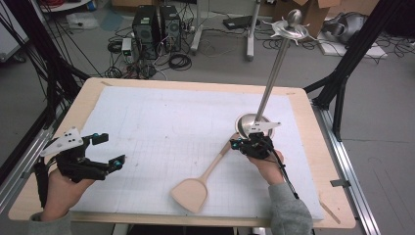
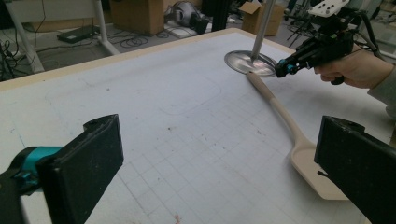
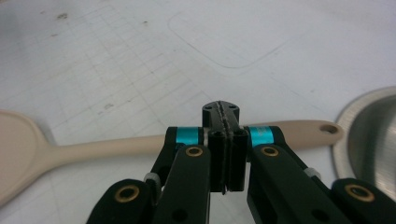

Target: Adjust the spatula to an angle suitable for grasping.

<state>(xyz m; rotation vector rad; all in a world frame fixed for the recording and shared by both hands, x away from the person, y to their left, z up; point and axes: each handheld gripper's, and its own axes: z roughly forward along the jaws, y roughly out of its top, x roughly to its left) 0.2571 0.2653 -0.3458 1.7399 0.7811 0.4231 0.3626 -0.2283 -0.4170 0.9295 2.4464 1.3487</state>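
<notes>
High view showed the left gripper [image 1: 110, 149] spread wide and empty near the table's [image 1: 93, 90] left edge, open white mat [image 1: 161, 122] beside it. The right gripper [image 1: 240, 143] was clenched on nothing above the spatula's [image 1: 193, 191] handle, beside the metal stand's base [image 1: 244, 121]; cables and computers [image 1: 156, 24] crowded the floor beyond.

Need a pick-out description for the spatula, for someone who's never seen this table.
Start at the white gridded mat covering the wooden table. On its right half a tall metal stand rises from a round steel base. The spatula lies flat on the mat just beside that base, handle tip toward it, blade toward the person: the one pale beige thing there, with a broad flat blade and a hole in the handle end.
</notes>
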